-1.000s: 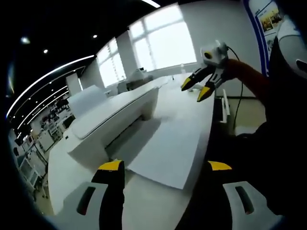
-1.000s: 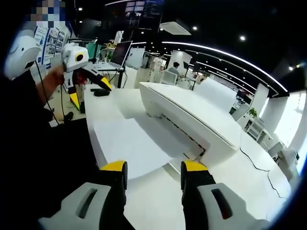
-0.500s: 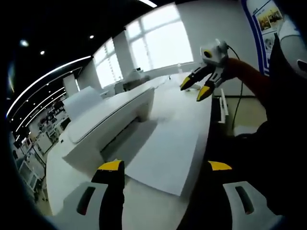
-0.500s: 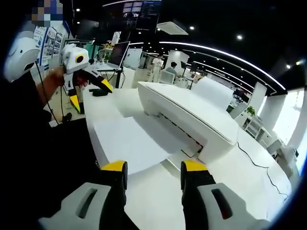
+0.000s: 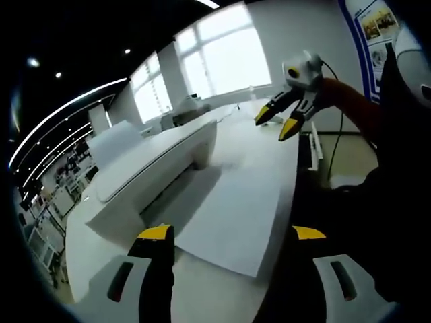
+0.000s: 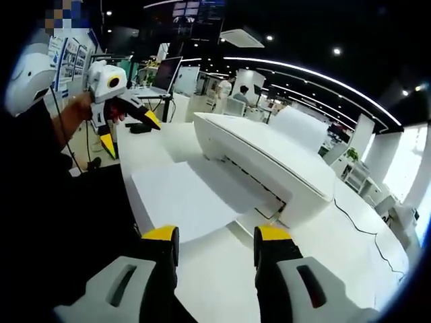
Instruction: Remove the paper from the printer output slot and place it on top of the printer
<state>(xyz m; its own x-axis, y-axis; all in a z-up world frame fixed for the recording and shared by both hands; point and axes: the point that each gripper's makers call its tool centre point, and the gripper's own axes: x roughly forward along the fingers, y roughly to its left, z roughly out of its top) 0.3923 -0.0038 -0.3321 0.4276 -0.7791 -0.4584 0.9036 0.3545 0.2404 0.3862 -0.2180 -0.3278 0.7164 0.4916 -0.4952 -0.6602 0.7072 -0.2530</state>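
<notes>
A white printer stands on a white table, and a sheet of white paper reaches out of its front output slot over the tabletop. My left gripper hovers open just short of the paper's near edge, with nothing between its jaws. The right gripper hangs open in the air beyond the paper. In the right gripper view, the printer and the paper lie ahead of my right gripper, which is open and holds nothing. The left gripper hangs open at the upper left.
A person's dark sleeve and body run along the table's edge. A small black object lies at the table's far end, with a laptop on a desk behind it. Bright windows line the far wall.
Both views have shifted a little with the hands. In the left gripper view the right gripper sits slightly higher. The paper and printer have not moved.
</notes>
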